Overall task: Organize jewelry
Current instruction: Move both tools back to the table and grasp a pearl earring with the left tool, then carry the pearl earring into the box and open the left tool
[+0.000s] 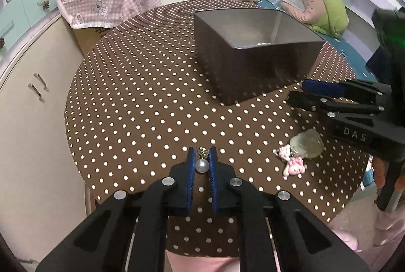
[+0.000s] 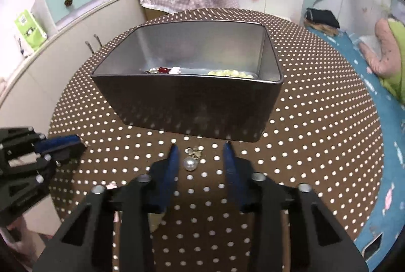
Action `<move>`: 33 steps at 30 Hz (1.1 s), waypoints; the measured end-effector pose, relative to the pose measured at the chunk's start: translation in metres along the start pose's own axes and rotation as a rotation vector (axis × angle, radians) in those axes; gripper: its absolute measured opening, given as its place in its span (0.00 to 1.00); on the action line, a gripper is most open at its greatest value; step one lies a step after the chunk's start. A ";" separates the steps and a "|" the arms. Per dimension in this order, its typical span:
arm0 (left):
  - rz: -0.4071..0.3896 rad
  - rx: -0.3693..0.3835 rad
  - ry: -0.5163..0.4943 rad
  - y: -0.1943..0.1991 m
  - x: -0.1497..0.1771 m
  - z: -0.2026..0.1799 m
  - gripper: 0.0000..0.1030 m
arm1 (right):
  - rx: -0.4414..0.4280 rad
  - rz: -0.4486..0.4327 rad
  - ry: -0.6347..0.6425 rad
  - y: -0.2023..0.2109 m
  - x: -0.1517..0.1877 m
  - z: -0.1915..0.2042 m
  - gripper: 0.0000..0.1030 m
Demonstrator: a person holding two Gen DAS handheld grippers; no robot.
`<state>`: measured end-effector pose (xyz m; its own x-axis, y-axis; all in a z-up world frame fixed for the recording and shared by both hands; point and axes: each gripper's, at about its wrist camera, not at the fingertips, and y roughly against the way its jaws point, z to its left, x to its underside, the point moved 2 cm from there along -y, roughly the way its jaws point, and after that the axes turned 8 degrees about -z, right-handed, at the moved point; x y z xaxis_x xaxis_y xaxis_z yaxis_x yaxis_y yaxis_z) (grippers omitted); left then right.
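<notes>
A pearl earring with a small gold charm (image 1: pixel 202 164) sits between the blue pads of my left gripper (image 1: pixel 201 153), which is shut on it just above the dotted table. A second pearl earring (image 2: pixel 191 162) lies on the cloth between the fingers of my right gripper (image 2: pixel 200 146), which is open around it. A dark metal box (image 2: pixel 188 95) stands right behind it and holds a bead strand (image 2: pixel 230 73), red beads and a pink piece. A pink charm with a clear disc (image 1: pixel 301 149) lies under the right gripper (image 1: pixel 296 92) in the left view.
The round table (image 1: pixel 131 100) has a brown white-dotted cloth. The box also shows in the left view (image 1: pixel 253 64). The left gripper shows at the right view's left edge (image 2: pixel 76 143). A pink checked cloth (image 1: pixel 108 1), cabinets and a blue bed surround the table.
</notes>
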<state>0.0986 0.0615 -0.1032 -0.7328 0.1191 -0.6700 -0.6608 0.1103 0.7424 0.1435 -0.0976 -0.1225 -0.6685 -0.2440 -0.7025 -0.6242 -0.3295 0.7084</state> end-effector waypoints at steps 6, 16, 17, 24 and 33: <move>0.001 -0.010 0.023 -0.008 -0.010 0.006 0.09 | -0.014 -0.007 -0.012 0.006 0.003 -0.006 0.11; -0.041 -0.014 0.017 -0.005 -0.027 0.006 0.09 | -0.018 -0.061 -0.020 0.034 0.003 -0.012 0.11; -0.048 -0.014 0.016 -0.003 -0.029 0.006 0.09 | -0.018 -0.068 -0.019 0.037 0.002 -0.013 0.11; -0.130 -0.014 0.004 0.016 -0.054 0.007 0.09 | -0.021 -0.146 -0.023 0.063 -0.013 -0.016 0.11; -0.249 0.024 -0.005 0.044 -0.090 -0.007 0.09 | -0.039 -0.243 -0.013 0.082 -0.049 -0.016 0.11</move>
<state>0.1346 0.0490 -0.0103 -0.5468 0.0900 -0.8324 -0.8170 0.1599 0.5540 0.1316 -0.1269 -0.0314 -0.5061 -0.1419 -0.8507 -0.7510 -0.4125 0.5156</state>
